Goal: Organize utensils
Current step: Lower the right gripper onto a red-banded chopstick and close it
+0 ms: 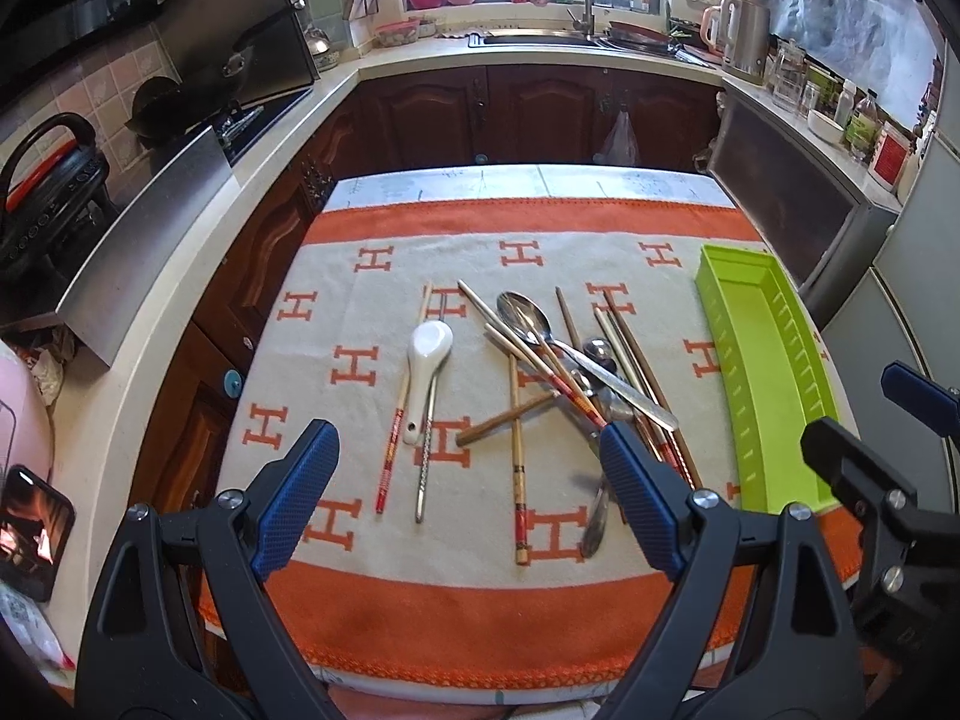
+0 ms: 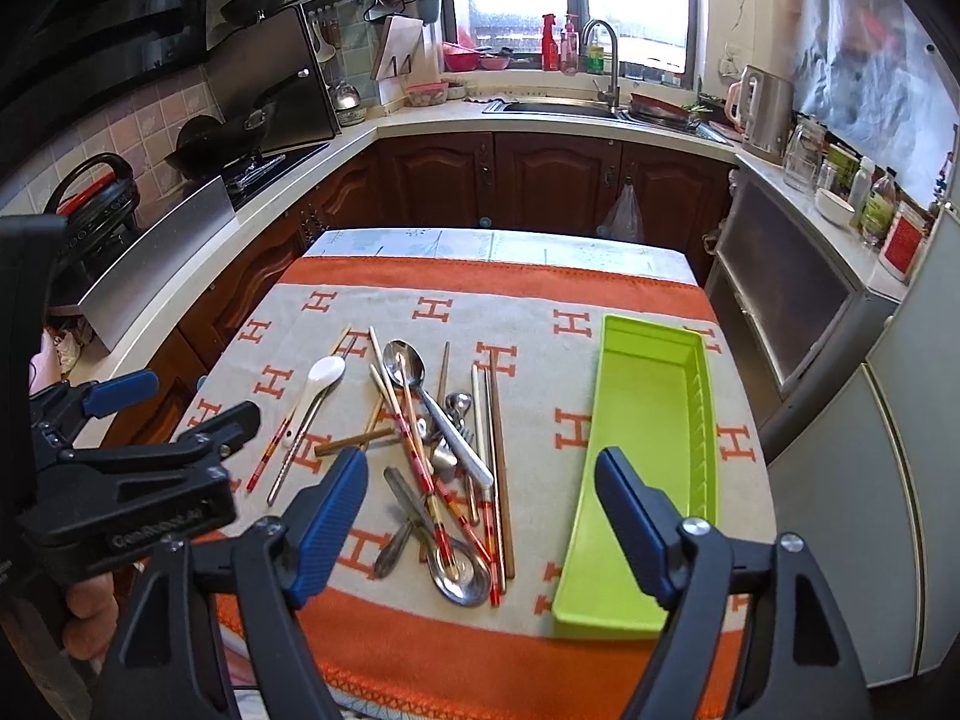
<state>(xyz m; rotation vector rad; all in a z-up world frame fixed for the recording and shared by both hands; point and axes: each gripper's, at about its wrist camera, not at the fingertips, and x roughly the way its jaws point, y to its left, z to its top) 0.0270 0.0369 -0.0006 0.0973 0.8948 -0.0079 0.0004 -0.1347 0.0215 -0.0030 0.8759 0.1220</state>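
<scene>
A heap of utensils (image 1: 564, 360) (image 2: 444, 438) lies on the orange and grey cloth: chopsticks, steel spoons and a knife crossed over one another. A white ceramic spoon (image 1: 427, 363) (image 2: 315, 393) rests to the left of the heap beside a red-tipped chopstick (image 1: 393, 438) and a metal one. An empty lime-green tray (image 1: 774, 378) (image 2: 651, 450) sits at the right. My left gripper (image 1: 465, 468) hovers open above the cloth's near side. My right gripper (image 2: 480, 504) hangs open over the near end of the heap, nothing between its blue pads (image 2: 333, 516).
The cloth-covered table (image 2: 480, 258) stands inside a U-shaped kitchen counter. A stove and pans lie to the left, a sink (image 2: 558, 105) at the back, a kettle (image 2: 762, 111) and jars to the right. A hand (image 2: 90, 606) holds the left gripper's handle.
</scene>
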